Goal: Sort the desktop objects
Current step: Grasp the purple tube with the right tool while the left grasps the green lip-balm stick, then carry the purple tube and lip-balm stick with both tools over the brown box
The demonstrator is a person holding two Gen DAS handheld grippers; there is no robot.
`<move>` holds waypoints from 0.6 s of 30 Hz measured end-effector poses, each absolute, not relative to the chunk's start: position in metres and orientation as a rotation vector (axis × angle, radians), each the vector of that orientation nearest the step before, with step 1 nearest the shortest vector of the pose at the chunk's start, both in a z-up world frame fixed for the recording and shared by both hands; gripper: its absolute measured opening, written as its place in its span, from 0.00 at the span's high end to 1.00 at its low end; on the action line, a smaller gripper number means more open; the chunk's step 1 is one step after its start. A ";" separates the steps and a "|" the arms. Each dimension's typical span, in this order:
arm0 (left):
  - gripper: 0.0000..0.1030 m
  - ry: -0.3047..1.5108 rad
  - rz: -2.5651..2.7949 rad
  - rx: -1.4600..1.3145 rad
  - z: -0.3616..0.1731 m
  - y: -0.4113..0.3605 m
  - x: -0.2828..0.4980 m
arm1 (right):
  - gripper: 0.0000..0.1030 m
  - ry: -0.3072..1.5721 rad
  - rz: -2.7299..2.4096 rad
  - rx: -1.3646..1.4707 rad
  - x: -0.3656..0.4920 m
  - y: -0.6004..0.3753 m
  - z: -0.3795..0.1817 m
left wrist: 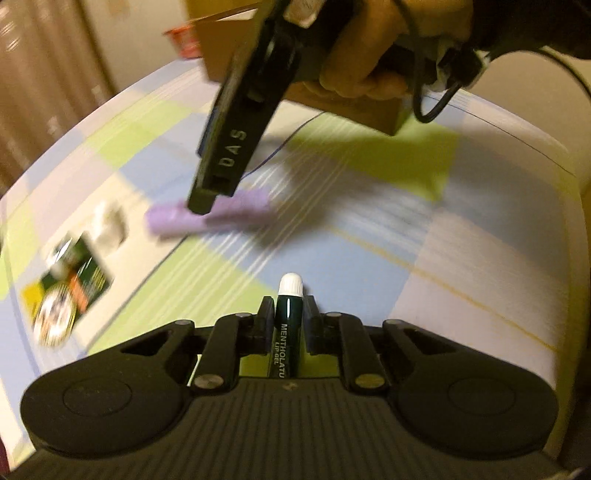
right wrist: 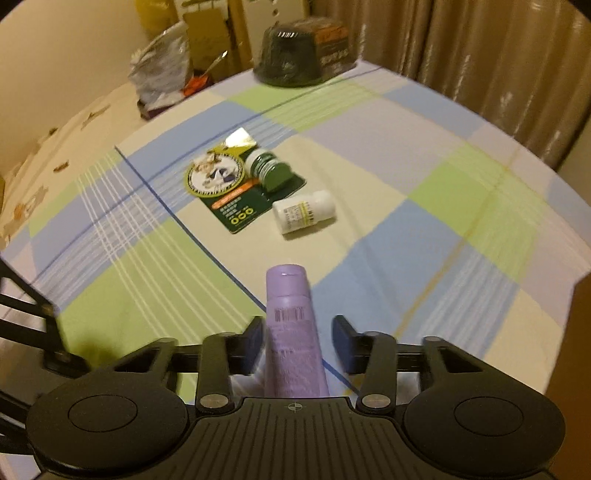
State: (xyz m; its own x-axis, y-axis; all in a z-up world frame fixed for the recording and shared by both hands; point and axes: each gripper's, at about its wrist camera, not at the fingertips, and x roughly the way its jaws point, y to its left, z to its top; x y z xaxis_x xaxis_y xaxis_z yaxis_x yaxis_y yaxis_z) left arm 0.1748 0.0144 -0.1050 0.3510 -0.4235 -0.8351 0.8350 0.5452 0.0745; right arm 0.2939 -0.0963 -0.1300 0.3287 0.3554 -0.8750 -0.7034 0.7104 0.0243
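The left gripper clamps a dark-green, white-capped lip-gel tube. The right gripper's fingers stand wide around a lilac plastic tube. A green carded jar and white bottle lie loose on the checked table, seemingly unsorted.

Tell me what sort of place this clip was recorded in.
Probably a room in a home, not a lab: a table under a checked cloth, curtains close behind it, and cardboard boxes and a crumpled bag stacked by the wall.
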 end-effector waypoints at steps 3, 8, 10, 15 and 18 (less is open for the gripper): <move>0.88 0.883 -0.817 0.511 -0.102 0.031 0.169 | 0.58 1.033 0.724 -0.418 0.299 -0.088 -0.141; 0.88 0.894 -0.762 0.468 -0.096 0.044 0.167 | 0.70 1.032 0.708 -0.438 0.301 -0.078 -0.148; 0.88 0.896 -0.746 0.453 -0.095 0.047 0.167 | 0.70 1.032 0.691 -0.427 0.302 -0.078 -0.146; 0.88 0.895 -0.723 0.425 -0.089 0.051 0.166 | 0.70 1.007 0.633 -0.387 0.289 -0.085 -0.128; 0.88 0.886 -0.718 0.413 -0.085 0.050 0.166 | 0.70 0.996 0.596 -0.349 0.278 -0.094 -0.113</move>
